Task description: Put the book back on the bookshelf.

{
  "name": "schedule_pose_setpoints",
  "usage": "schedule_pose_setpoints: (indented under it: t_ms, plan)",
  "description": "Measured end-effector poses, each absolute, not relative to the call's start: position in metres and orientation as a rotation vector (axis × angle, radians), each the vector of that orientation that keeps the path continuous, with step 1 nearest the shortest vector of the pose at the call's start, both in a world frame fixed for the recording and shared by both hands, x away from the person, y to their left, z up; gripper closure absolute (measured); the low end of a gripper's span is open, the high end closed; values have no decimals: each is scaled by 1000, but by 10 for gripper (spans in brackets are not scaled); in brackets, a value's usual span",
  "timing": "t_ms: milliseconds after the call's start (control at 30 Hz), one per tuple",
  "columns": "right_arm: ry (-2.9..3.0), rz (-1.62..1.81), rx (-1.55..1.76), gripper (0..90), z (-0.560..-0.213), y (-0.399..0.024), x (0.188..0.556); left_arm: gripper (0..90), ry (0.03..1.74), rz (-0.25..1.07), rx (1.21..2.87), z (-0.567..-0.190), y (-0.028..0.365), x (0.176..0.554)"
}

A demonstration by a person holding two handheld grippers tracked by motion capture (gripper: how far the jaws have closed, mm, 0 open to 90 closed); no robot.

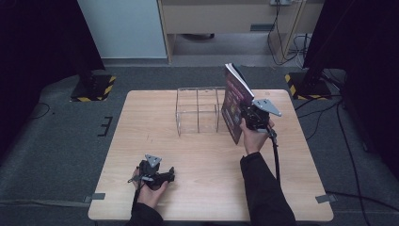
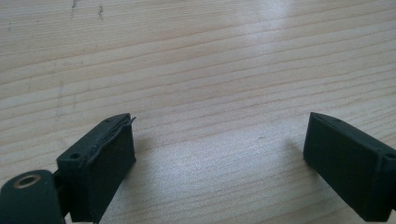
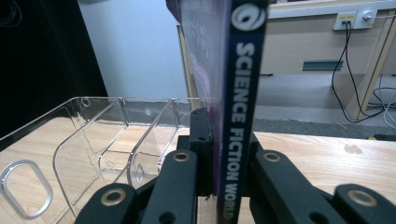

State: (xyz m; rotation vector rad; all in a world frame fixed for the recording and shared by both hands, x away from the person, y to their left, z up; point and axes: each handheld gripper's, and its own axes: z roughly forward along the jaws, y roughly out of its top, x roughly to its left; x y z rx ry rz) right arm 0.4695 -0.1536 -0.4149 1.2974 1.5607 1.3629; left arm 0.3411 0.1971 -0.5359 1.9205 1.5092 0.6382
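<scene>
A thin paperback magazine with a dark maroon cover and a navy spine lettered "SCIENCE FICTION WORLD" (image 1: 234, 101) is held upright above the light wooden worktop (image 1: 207, 155), toward two o'clock from the worktop's centre. It is clamped by the right tool (image 1: 244, 115), whose black jaws are drawn nearly together on either side of the spine; in the right gripper view the spine (image 3: 240, 112) is seen rising straight up between the pads. The magazine's lower edge is seen just beside the right wall of a clear plastic divided rack (image 1: 198, 110), which stands at twelve o'clock on the worktop; whether the two touch cannot be told. The left tool (image 1: 168, 176) is rested on its side at seven o'clock, cradled in the person's left hand (image 1: 150, 190). Its jaws are spread wide, nothing is gripped, and bare wood grain is seen between them in the left gripper view.
</scene>
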Motion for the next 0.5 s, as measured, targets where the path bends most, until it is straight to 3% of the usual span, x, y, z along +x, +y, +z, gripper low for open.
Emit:
schedule_pose_setpoints:
  t_ms: [500]
  plan:
    - [1564, 1355, 1299, 730, -417, -156, 469, 80, 1509, 638, 1921, -536, 197, 341]
